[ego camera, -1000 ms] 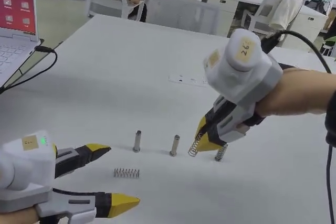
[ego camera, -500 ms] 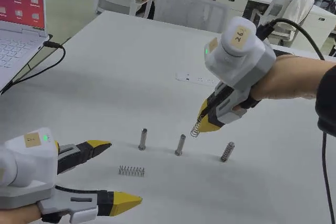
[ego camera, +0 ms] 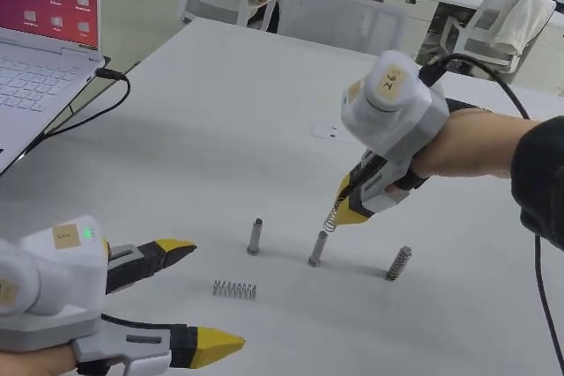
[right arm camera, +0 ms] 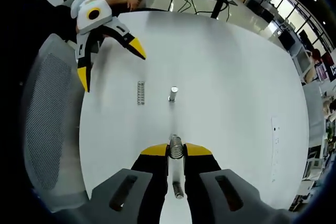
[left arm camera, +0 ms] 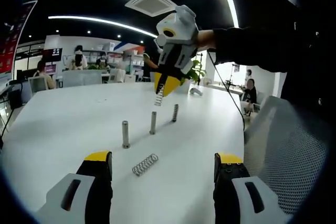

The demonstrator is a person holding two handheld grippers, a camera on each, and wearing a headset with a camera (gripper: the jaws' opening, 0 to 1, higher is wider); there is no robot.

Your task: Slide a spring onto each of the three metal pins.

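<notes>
Three metal pins stand in a row on the white table. The left pin (ego camera: 255,236) and the middle pin (ego camera: 317,248) are bare. A spring (ego camera: 398,263) is on the right pin. My right gripper (ego camera: 339,210) is shut on a second spring (ego camera: 331,216), which hangs tilted just above the middle pin's top. In the right gripper view this held spring (right arm camera: 176,147) sits between the yellow jaw tips. A third spring (ego camera: 234,289) lies flat in front of the left pin. My left gripper (ego camera: 203,295) stands open near the table's front, holding nothing.
An open laptop (ego camera: 44,50) with a black cable (ego camera: 84,116) sits at the far left of the table. A small white label (ego camera: 328,131) lies further back. Chairs and other desks stand behind the table.
My right gripper has risen from the table beside the right pin and carried its spring left, to above the middle pin. The left gripper has stayed in place, open.
</notes>
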